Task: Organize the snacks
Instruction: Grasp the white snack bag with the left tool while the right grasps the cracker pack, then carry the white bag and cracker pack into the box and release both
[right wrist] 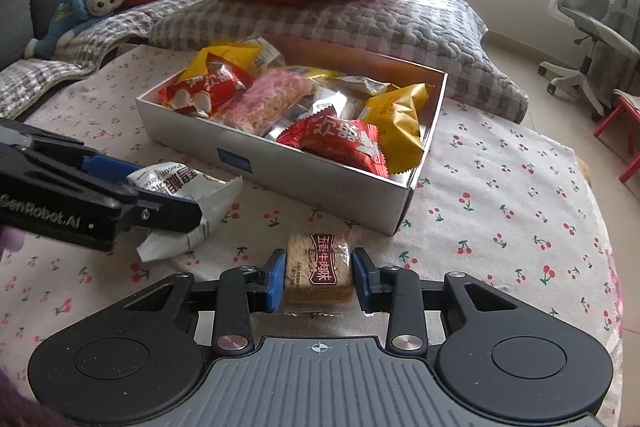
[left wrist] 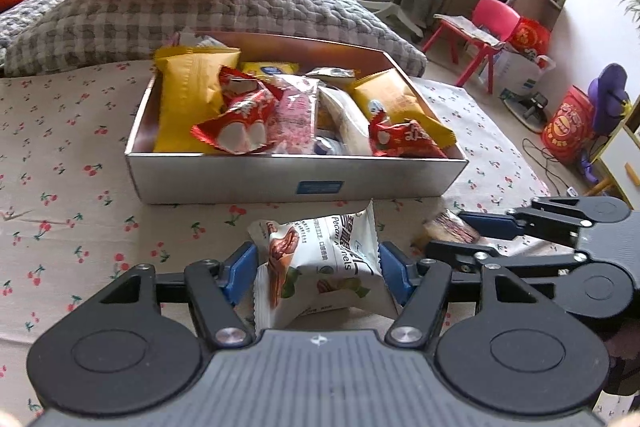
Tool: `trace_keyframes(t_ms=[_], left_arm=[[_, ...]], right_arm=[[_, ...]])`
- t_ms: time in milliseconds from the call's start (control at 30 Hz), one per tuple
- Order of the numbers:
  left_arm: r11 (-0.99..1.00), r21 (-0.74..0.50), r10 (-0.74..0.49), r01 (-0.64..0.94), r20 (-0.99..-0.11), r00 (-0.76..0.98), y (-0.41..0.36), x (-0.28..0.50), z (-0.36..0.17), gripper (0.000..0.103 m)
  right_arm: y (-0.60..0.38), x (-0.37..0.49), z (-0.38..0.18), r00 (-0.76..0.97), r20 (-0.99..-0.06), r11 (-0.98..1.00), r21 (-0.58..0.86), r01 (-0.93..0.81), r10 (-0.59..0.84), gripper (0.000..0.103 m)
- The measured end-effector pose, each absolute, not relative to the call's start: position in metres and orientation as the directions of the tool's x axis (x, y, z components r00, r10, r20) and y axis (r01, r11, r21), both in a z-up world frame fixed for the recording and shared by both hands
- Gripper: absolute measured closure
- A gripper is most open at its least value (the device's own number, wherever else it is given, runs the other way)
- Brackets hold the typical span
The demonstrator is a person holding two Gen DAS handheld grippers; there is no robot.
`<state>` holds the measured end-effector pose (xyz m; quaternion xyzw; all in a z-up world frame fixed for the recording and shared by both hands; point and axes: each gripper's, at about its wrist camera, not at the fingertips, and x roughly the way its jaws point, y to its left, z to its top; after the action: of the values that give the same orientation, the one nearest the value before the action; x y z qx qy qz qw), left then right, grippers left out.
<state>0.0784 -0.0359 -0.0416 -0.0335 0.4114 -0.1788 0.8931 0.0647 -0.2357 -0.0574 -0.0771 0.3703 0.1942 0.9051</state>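
Both grippers are down on the cherry-print bedsheet (right wrist: 500, 187), just in front of the snack box (left wrist: 296, 179).

Left gripper (left wrist: 318, 273): blue pads are pressed on both sides of the white pecan kernel packet (left wrist: 320, 267). The packet is crumpled and bulges between them, so it is clamped.

Right gripper (right wrist: 320, 275): jaws are drawn in on the small clear-wrapped cracker pack (right wrist: 320, 267). The left pad touches it. A thin gap may remain at the right pad, so a firm clamp is not confirmed.

The box is already heaped with yellow, red and pink packets.

Judgement for the step in hand:
- Seat the right grip on the cracker body, not the loose film.
- Squeeze gently, as the crackers probably crush easily.
- Lift both packs straight up, clear of the near box wall.
- Release over low spots in the heap, one hand at a time, so the grippers do not collide.
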Motion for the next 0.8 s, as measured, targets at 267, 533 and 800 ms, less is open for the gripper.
trace_keyframes(t_ms=[267,533,800], left_arm=[[0.94,-0.2,-0.331,0.275,-0.72,0.609,-0.029,0.076,-0.035,0.041],[0.943,-0.196,-0.327,0.269,-0.703,0.632,-0.022,0.076,-0.022,0.041],[0.944,-0.219,-0.328,0.246,-0.684,0.651,-0.012,0.078,-0.014,0.041]], right_arm=[[-0.229,0.053,-0.049,0.627,-0.712,0.9,0.015,-0.435,0.315,0.07],[-0.223,0.048,-0.034,0.633,-0.694,0.893,0.034,-0.448,0.344,0.09],[-0.233,0.054,-0.019,0.646,-0.671,0.91,0.108,-0.401,0.365,0.077]])
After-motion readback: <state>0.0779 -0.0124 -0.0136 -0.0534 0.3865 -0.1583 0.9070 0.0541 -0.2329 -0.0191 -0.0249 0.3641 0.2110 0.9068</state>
